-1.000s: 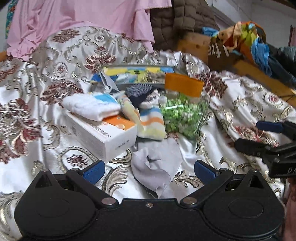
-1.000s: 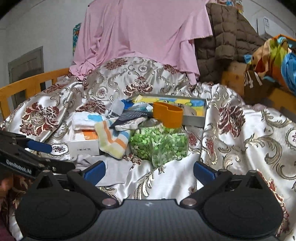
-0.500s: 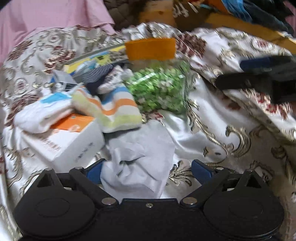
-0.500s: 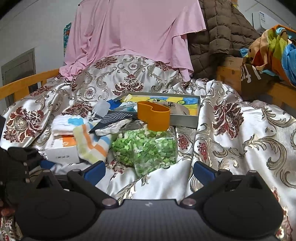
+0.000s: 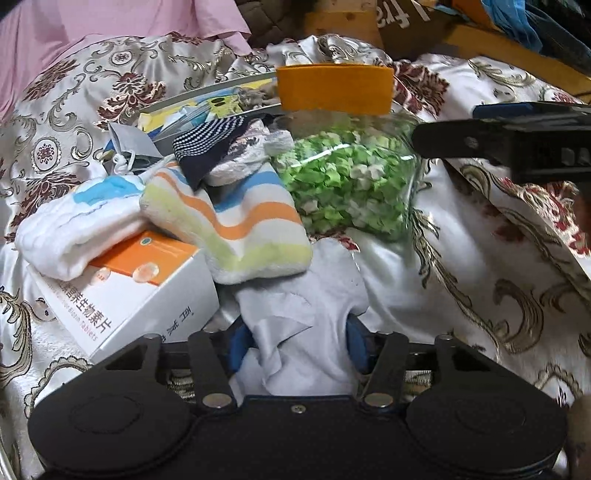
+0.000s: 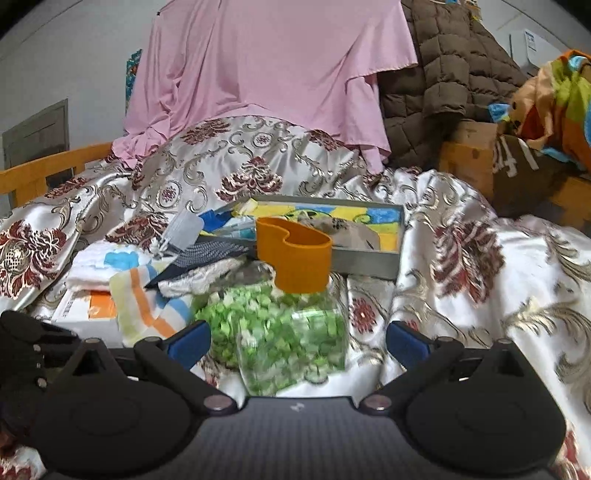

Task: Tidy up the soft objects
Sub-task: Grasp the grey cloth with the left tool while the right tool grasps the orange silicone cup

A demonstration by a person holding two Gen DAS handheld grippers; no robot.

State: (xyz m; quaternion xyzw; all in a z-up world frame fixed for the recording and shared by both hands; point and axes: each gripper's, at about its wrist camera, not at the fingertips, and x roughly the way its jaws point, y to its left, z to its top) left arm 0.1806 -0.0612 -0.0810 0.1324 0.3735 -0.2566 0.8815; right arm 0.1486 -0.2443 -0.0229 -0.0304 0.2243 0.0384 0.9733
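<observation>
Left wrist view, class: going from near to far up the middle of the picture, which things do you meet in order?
Left gripper → grey cloth → striped sock → dark dotted sock → picture tray → pink sheet.

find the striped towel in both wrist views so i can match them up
Left wrist: the striped towel lies left of centre, draped over the white box, beside the jar of green bits.
Right wrist: the same towel sits low on the left, partly hidden by the right tongs.
Shared landmark: the jar's orange lid, just right of the towel in both.
</observation>
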